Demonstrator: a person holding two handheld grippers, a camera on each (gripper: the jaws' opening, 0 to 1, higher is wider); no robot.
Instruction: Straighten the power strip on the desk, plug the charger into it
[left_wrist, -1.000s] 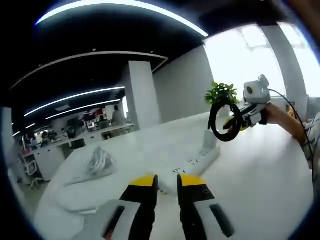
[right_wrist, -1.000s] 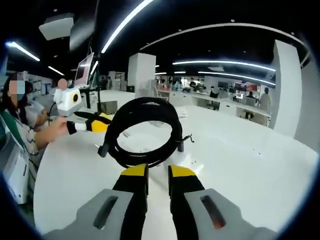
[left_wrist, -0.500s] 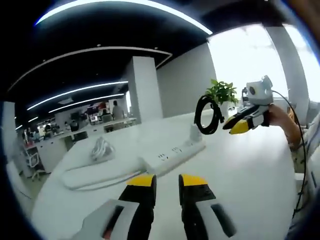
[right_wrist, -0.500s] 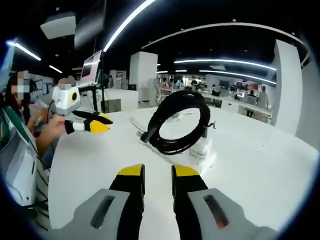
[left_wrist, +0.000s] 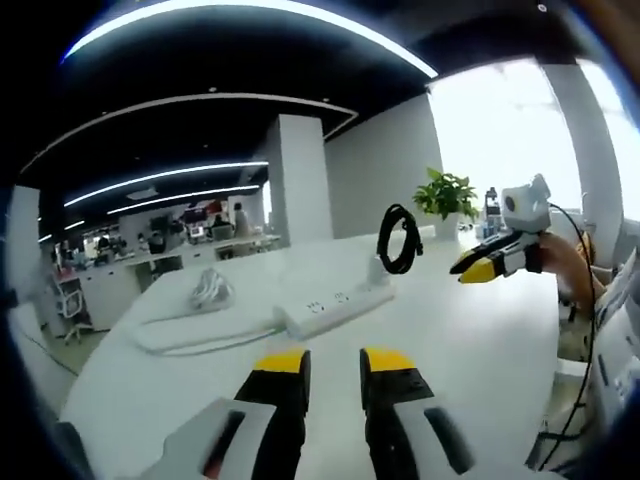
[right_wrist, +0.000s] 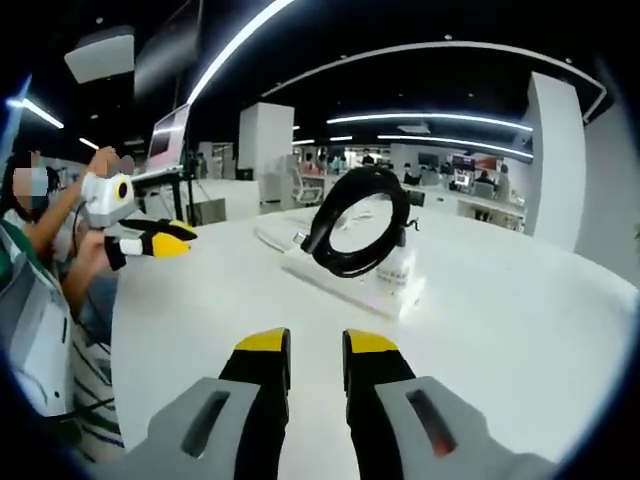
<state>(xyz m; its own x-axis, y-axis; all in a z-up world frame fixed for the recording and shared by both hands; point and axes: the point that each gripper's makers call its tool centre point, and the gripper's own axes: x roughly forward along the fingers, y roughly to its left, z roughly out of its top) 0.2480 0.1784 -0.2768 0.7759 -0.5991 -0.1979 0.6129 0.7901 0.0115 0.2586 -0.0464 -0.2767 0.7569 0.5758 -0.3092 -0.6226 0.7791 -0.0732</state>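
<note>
The white power strip lies on the white desk, well ahead of my left gripper, which is open by a narrow gap and holds nothing. A white charger stands on the strip's far end with its black coiled cable rising above it. My right gripper hovers to the right of the coil, apart from it. In the right gripper view the strip, the charger and the coil sit beyond my right gripper, which is narrowly open and empty. The left gripper hangs at the left.
The strip's white cord runs left to a bundled loop. A potted plant stands behind the charger. A person's hand holds the left gripper near the desk's edge. More desks and a pillar stand far back.
The black coil has left my right gripper's jaws and now stands over the charger. Both grippers have drawn back from the strip, and their jaws have parted slightly.
</note>
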